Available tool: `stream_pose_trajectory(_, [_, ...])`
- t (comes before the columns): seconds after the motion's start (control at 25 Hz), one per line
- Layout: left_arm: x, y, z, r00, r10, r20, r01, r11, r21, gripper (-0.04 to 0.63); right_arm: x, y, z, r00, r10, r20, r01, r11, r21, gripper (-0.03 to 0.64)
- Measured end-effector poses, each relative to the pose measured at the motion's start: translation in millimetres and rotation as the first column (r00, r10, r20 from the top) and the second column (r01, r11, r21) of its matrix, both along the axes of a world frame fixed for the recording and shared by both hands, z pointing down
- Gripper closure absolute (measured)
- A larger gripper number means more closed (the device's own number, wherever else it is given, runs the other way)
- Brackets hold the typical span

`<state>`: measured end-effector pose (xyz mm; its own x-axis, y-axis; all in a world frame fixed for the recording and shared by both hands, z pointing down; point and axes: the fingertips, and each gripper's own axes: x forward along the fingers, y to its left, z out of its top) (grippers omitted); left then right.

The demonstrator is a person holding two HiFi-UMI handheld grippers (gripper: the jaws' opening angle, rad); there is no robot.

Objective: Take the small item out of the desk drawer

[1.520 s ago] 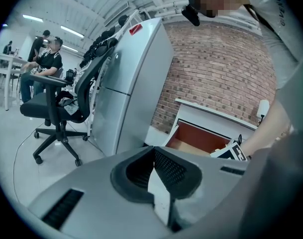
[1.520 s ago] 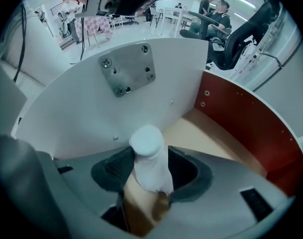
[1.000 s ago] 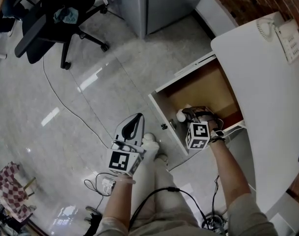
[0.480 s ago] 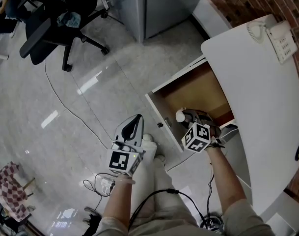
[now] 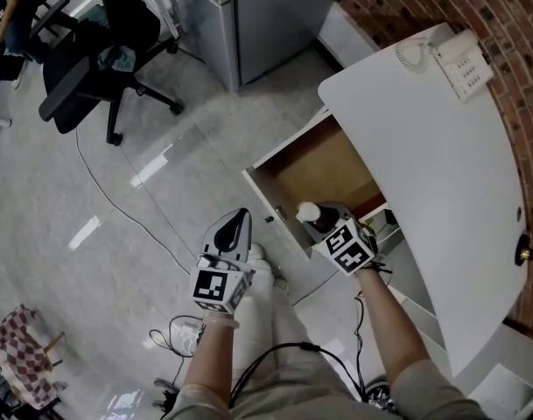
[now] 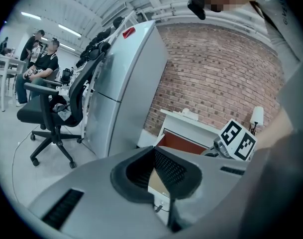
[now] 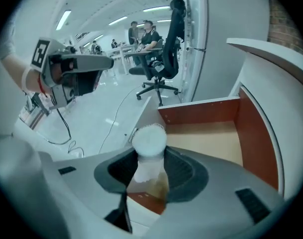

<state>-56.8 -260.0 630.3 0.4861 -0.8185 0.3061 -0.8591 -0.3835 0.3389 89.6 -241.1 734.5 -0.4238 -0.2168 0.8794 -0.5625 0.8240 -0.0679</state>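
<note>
At the far left an office chair (image 5: 91, 51) stands on the pale floor, with a grey cabinet (image 5: 248, 16) beyond it. Nearer, the left tongs (image 5: 238, 215) hang over the floor, well apart from the work, their tips together with nothing between them. To their right the drawer (image 5: 323, 166) is pulled out from under the white worktop (image 5: 424, 164). The small bottle (image 5: 308, 211), white-capped, sits over the drawer's front edge, clamped upright in the right tongs (image 5: 316, 220), whose pads press on its body just below the cap. It looks light and rigid, with smooth round sides that could twist or slip in a loose grip. The body under the cap seems the right place to hold, since the wider cap would catch on the pads if it slid. If there is liquid inside, keeping it upright would be prudent. A telephone (image 5: 463, 55) rests at the worktop's far right.
</note>
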Motion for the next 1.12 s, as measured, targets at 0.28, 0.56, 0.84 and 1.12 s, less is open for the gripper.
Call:
stream_pose_trajectory(0.28, [3, 15, -35, 1.0, -0.005, 0.006, 0.005, 1.0, 0.03, 0.597, 14, 9, -50, 0.989, 0.119, 0.088, -0.122, 0.992, 0.035, 0.449])
stream_pose_trajectory(0.56, [-1, 40, -61, 1.0, -0.026, 0.007, 0.025, 0.999, 0.035, 0.597, 15, 26, -101, 0.979, 0.142, 0.148, -0.158, 0.982, 0.103, 0.449])
stream_pose_trajectory(0.84, [3, 63, -92, 1.0, -0.016, 0.009, 0.015, 0.998, 0.068, 0.597, 20, 44, -134, 0.967, 0.165, 0.193, -0.193, 0.972, 0.133, 0.449])
stream_pose_trajectory(1.12, [-6, 86, -119, 0.999, -0.031, 0.016, 0.029, 0.994, 0.105, 0.597, 27, 59, -170, 0.948, 0.2, 0.249, -0.245, 0.956, 0.163, 0.449])
